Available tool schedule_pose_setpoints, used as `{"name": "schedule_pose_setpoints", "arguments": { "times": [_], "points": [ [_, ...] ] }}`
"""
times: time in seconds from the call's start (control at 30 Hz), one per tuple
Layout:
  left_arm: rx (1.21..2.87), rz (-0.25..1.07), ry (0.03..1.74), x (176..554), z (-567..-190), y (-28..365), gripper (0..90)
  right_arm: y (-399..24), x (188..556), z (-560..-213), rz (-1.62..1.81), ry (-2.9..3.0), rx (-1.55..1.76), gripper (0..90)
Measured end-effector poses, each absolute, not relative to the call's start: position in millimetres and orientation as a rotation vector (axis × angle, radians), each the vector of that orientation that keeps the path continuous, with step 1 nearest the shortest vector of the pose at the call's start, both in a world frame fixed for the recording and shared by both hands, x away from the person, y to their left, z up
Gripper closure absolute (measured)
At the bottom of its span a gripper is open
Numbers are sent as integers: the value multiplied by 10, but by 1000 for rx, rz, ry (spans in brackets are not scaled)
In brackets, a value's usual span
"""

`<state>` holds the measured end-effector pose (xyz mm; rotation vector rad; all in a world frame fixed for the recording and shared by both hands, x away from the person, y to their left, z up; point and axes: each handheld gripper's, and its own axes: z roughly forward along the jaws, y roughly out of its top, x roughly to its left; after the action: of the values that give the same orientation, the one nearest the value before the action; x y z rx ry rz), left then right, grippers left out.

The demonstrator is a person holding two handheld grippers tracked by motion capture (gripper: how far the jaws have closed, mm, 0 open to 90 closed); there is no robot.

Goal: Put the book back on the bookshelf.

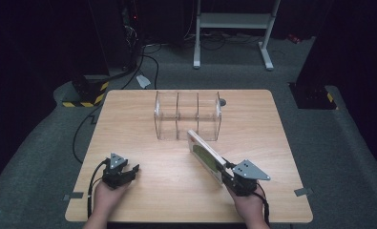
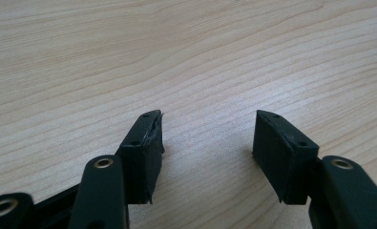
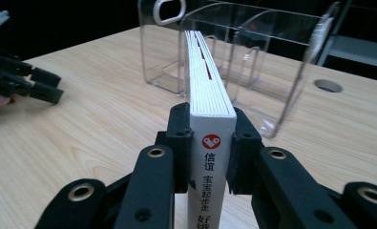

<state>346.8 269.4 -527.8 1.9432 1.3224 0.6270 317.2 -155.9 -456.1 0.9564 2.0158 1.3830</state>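
Note:
A white book [image 1: 205, 155] with a green shape on its cover stands on edge, slanting toward the clear plastic organiser [image 1: 188, 116]. My right gripper [image 1: 226, 171] is shut on the book's near end, and in the right gripper view both pads clamp the spine [image 3: 210, 143], which bears a red heart mark. The book's far end nearly reaches the organiser [image 3: 253, 43]. My left gripper [image 1: 129, 170] rests low over the table at the front left. Its jaws are open, with bare wood between the fingertips [image 2: 148, 138]. It also appears at the left of the right gripper view [image 3: 33, 81].
The organiser has three upright compartments and stands at the middle back of the wooden table [image 1: 143, 191]. A round cable hole [image 1: 223, 101] lies just behind it. Beyond the table are grey floor, cables and a white frame stand [image 1: 234, 28].

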Motion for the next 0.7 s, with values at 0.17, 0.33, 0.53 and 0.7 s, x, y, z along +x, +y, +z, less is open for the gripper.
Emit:
{"name": "schedule_pose_setpoints", "arguments": {
  "times": [0.17, 0.33, 0.53, 0.7],
  "points": [
    [1945, 618, 1327, 3472, -5278, 2696, 437, -1671, 3166, -4524, 1376, 1971, 990, 751],
    [1949, 614, 1321, 3476, -5282, 2689, 425, -1771, 3173, -4493, 1373, 1928, 1021, 752],
    [1962, 603, 1311, 3479, -5282, 2673, 373, -1834, 3175, -4454, 1368, 1875, 1045, 752],
    [1968, 602, 1313, 3479, -5281, 2671, 348, -1823, 3167, -4418, 1359, 1840, 1047, 752]
  ]
}}
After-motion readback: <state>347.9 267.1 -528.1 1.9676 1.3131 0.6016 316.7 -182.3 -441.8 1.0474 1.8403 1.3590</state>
